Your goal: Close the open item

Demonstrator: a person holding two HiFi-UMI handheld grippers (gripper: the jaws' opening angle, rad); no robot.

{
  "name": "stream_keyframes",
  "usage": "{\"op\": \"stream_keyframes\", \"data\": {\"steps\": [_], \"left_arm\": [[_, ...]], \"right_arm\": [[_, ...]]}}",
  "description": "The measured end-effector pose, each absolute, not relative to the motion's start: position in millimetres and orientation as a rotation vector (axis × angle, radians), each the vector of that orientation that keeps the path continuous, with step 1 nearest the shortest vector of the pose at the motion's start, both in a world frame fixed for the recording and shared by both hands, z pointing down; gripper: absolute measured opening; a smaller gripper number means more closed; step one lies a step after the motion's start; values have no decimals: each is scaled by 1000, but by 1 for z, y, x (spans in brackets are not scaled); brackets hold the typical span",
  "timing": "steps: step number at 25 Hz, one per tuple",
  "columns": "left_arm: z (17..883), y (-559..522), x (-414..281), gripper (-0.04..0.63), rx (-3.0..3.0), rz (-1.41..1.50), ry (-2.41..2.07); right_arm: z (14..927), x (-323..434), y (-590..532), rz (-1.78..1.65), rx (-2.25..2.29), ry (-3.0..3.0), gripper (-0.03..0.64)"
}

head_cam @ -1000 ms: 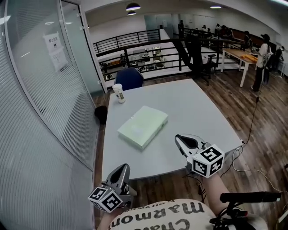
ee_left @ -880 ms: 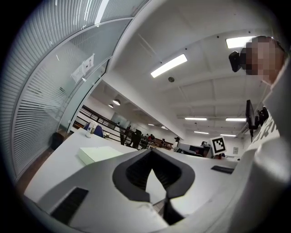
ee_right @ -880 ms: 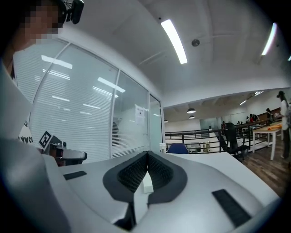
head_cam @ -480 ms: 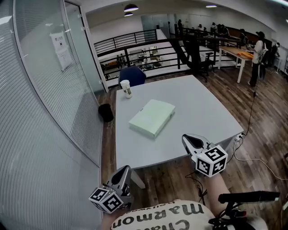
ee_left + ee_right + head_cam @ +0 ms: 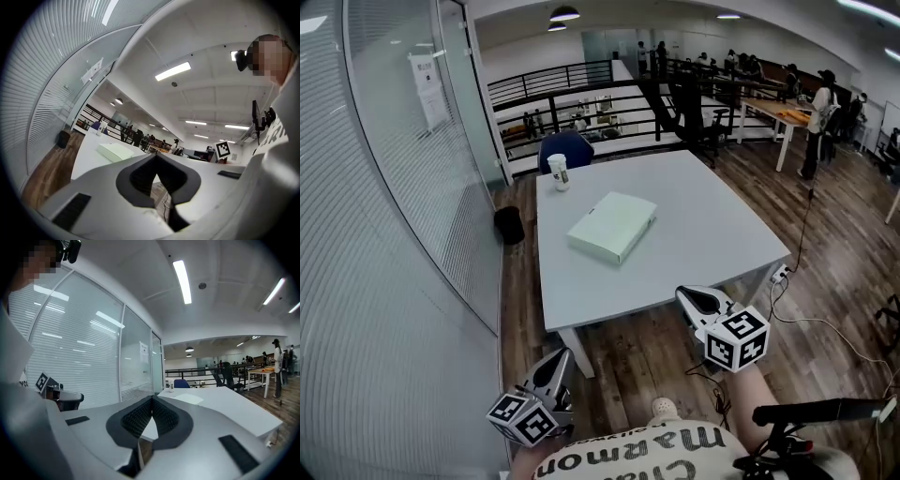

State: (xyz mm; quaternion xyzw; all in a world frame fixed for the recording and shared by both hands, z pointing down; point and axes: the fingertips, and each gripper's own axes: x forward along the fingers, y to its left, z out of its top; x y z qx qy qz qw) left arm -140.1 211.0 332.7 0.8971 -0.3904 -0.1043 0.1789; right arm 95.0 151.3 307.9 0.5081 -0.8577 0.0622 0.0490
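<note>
A pale green flat box [image 5: 612,225] lies shut on the white table [image 5: 703,234], a little left of its middle. Both grippers hang well short of the table's near edge, above the wooden floor and close to my body. My left gripper [image 5: 561,356] is at the lower left with its jaws together and nothing between them. My right gripper [image 5: 684,292] is shut as well and holds nothing. The left gripper view shows its tip [image 5: 156,155] shut, with the box [image 5: 116,151] far off. In the right gripper view the tip [image 5: 152,399] is shut and the box [image 5: 187,399] lies beyond it.
A paper cup [image 5: 558,172] stands near the table's far left corner, with a blue chair [image 5: 565,148] behind it. A glass wall with blinds [image 5: 403,216] runs along the left, and a black bin [image 5: 508,225] sits by it. A cable [image 5: 797,281] trails on the floor at the right. People stand at the far right.
The head view has pulled back, so the table and box sit farther away. More floor shows between the grippers and the table edge. Both grippers stay shut near my body.
</note>
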Motion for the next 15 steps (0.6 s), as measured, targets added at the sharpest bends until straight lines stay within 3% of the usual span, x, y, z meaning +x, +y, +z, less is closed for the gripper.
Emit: {"op": "stream_keyframes", "data": {"steps": [15], "left_arm": [[339, 239, -158, -11, 2528, -320, -1086]], "right_arm": [[318, 80, 185, 190, 1556, -2565, -5]]}}
